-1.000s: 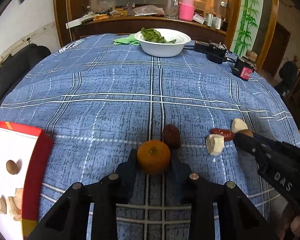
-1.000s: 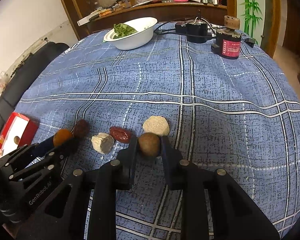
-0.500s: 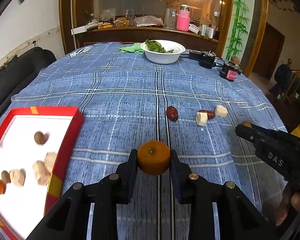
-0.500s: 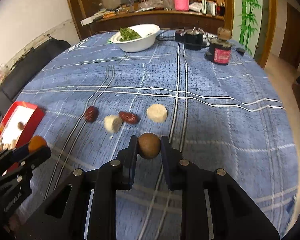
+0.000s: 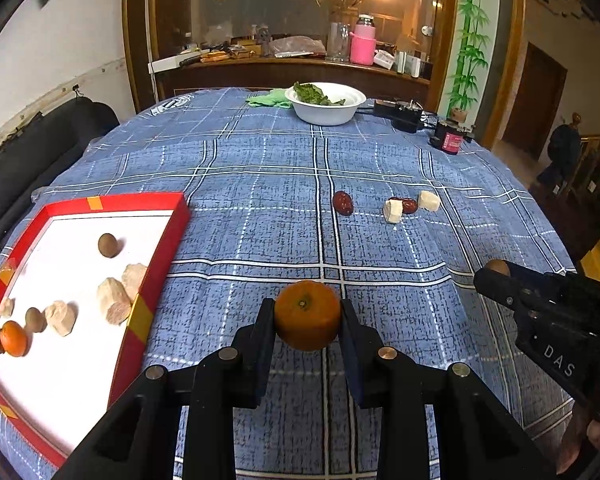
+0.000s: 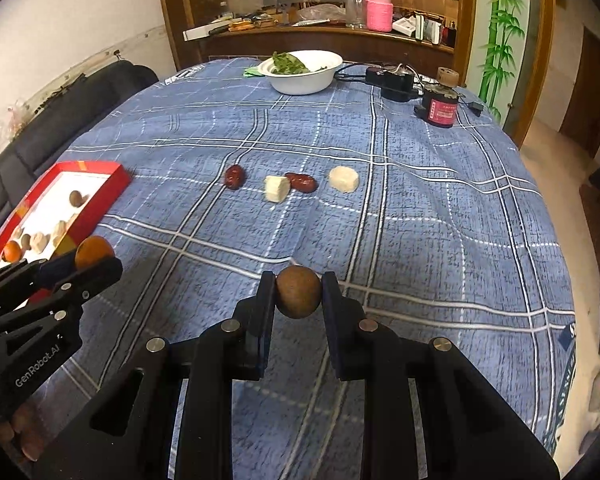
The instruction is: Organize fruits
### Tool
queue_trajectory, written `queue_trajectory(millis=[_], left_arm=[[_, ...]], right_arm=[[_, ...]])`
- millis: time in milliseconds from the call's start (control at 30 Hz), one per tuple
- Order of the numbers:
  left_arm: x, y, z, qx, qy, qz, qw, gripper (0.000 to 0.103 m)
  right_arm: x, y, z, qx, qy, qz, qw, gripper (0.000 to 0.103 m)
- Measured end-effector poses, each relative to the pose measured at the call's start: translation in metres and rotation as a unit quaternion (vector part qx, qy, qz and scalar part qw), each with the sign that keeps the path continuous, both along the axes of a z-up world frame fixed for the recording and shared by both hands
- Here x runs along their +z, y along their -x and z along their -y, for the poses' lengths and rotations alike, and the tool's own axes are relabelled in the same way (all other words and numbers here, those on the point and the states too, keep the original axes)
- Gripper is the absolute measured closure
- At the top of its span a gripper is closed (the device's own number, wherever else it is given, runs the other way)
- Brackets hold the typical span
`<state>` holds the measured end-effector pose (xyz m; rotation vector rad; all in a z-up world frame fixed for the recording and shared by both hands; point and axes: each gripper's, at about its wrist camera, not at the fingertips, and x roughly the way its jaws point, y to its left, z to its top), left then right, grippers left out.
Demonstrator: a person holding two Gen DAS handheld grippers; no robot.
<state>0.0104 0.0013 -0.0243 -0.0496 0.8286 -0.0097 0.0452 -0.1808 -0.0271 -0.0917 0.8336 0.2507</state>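
**Two fruits in the air, tray waiting at the left**

The left gripper [image 5: 307, 316] pinches a small round orange tangerine [image 5: 307, 315] by its sides, stem dimple facing the camera, lifted clear of the blue plaid tablecloth [image 5: 260, 208]. The right gripper [image 6: 298, 298] has its jaws pressed onto a round brown longan-like fruit [image 6: 298, 297], also held above the cloth. A side grip on each round fruit likely keeps it from rolling out while carried.

The red-rimmed white cardboard tray [image 5: 162, 256] sits at the near left, already holding a tangerine, brown round fruits and pale chunks, so it seems to be the collecting place. Two dark red dates [image 6: 235, 177] and two pale cream chunks [image 6: 277, 189] lie in a loose row mid-table, not yet gathered.

Readable writing: "DAS" on the right gripper's body in the left view, "GenRobot.AI" on the left gripper's in the right view. The red jar's label [image 6: 441, 111] is too small to read.
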Motion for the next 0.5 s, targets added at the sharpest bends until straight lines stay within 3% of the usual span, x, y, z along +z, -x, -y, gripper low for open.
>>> queue_trajectory(millis=[500], left_arm=[[0.000,0.016,-0.008,0.012,-0.002,-0.001,0.9999,0.073]], right_arm=[[0.003,0.025,-0.017,0.012,0.007,0.005,1.000,0.081]])
